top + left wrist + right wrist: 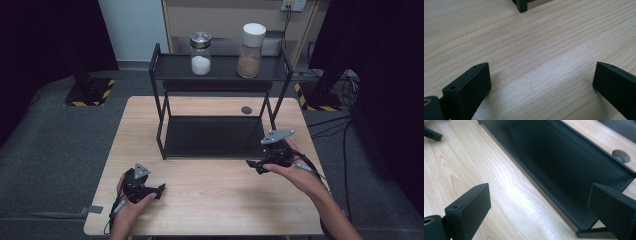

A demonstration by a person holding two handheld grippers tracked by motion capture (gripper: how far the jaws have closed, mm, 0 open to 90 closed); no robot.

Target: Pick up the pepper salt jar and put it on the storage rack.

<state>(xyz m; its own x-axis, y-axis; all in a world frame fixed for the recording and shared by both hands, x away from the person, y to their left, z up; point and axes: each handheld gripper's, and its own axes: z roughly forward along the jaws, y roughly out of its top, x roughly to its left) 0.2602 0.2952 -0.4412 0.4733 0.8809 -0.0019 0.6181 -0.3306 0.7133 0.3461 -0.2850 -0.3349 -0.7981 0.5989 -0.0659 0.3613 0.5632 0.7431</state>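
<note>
A black two-tier metal rack (220,100) stands at the middle of the wooden desk (210,200), and everything else is placed from it. On the rack's upper shelf sit two jars: a glass shaker of white grains with a metal cap (200,53) toward the left, and a taller jar of brown powder with a white lid (251,44) toward the right, well apart from each other. The rack's lower shelf (564,170) is bare.

The right gripper (256,165) hangs just beside the rack's front right corner, low over the desk, its fingers (471,207) wide apart with nothing between them; the right gripper view looks along the lower shelf's front edge.

The left gripper (159,190) rests on the desk well in front of the rack's left leg (522,6), its fingers (471,85) likewise spread apart over bare wood.

A small dark round disc (246,110) lies on the desk behind the rack's lower shelf.
</note>
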